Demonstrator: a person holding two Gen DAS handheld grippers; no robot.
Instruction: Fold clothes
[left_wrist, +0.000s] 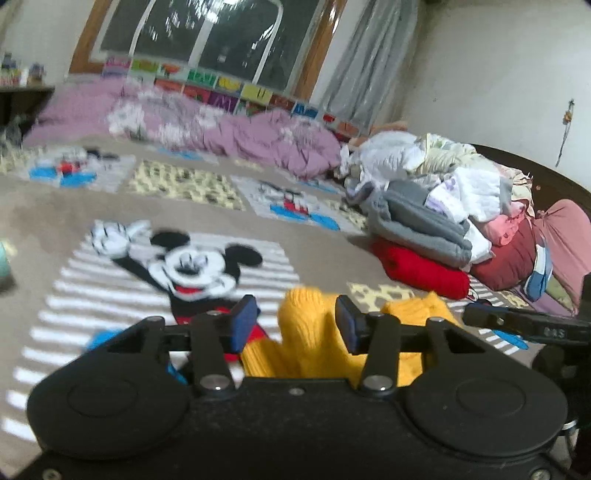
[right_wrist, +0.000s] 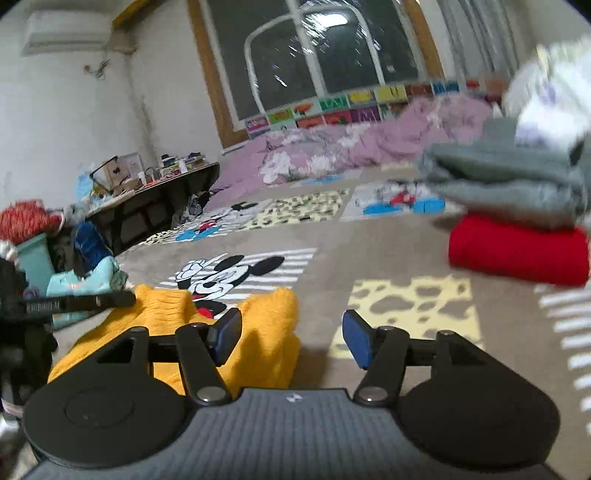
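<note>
A yellow knit garment (left_wrist: 314, 339) lies bunched on the Mickey Mouse bedspread (left_wrist: 92, 206). In the left wrist view my left gripper (left_wrist: 297, 325) is open, its blue pads either side of a raised yellow fold without pinching it. In the right wrist view the yellow garment (right_wrist: 266, 332) lies at lower left; my right gripper (right_wrist: 291, 339) is open, its left pad (right_wrist: 227, 339) over the garment's right edge, its right pad over bare bedspread (right_wrist: 369, 240). The other gripper's tip shows at the right edge of the left view (left_wrist: 517, 321) and at the left of the right view (right_wrist: 74, 301).
A stack of clothes with a grey item (left_wrist: 417, 225) on a red one (left_wrist: 421, 269) sits to the right; it also shows in the right wrist view (right_wrist: 517, 251). A purple duvet (left_wrist: 221, 125) lies by the window. A cluttered table (right_wrist: 155, 184) and a teal bin (right_wrist: 37, 254) stand at left.
</note>
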